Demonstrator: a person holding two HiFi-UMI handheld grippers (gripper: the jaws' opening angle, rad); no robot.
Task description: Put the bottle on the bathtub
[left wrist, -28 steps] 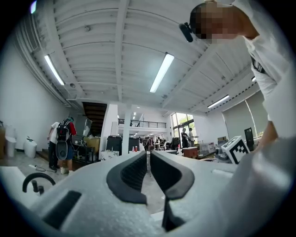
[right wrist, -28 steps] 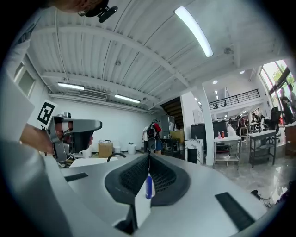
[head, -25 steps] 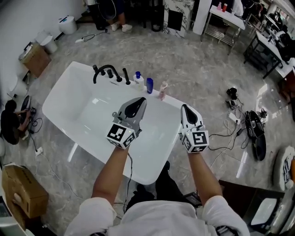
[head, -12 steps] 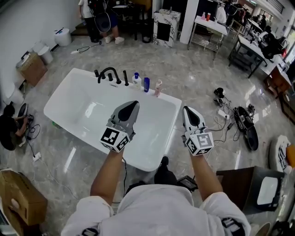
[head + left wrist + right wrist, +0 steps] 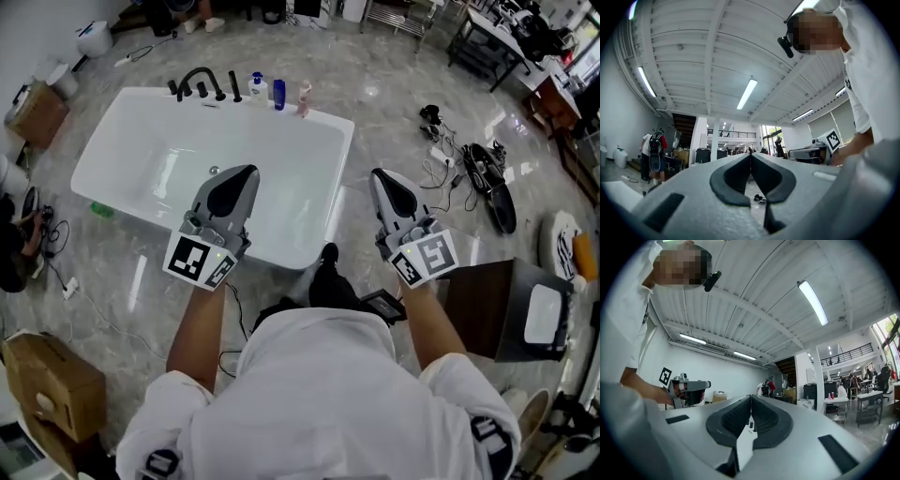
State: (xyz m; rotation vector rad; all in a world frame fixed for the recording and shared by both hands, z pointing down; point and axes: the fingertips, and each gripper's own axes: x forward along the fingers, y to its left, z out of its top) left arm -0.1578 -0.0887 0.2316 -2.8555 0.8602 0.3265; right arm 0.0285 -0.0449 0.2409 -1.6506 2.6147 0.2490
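Both grippers are empty. The left gripper (image 5: 246, 172) has its fingers (image 5: 736, 176) pressed together with nothing between them, and the right gripper (image 5: 380, 176) likewise has its fingers (image 5: 766, 420) closed on air. Three bottles stand in a tight row on the far edge of the bathtub (image 5: 342, 157), between the black tap (image 5: 197, 82) and the far right corner: a white bottle (image 5: 255, 87), a blue bottle (image 5: 278, 94) and a pink bottle (image 5: 304, 97). I cannot tell which is the task's own, but the placing looks done.

The likeliest trouble is underfoot. The floor is glossy, and cables and gear (image 5: 450, 155) lie to the right, so a blind backward step could catch or slip. The bottles also sit on a narrow surface beside the basin, where a knock to one could topple its neighbours into the tub.

A second ago both grippers hung over the basin, much nearer the bottles. Now the person has backed off: the left gripper is over the near edge, the right is over the floor off the near right corner, and the bottles keep their order
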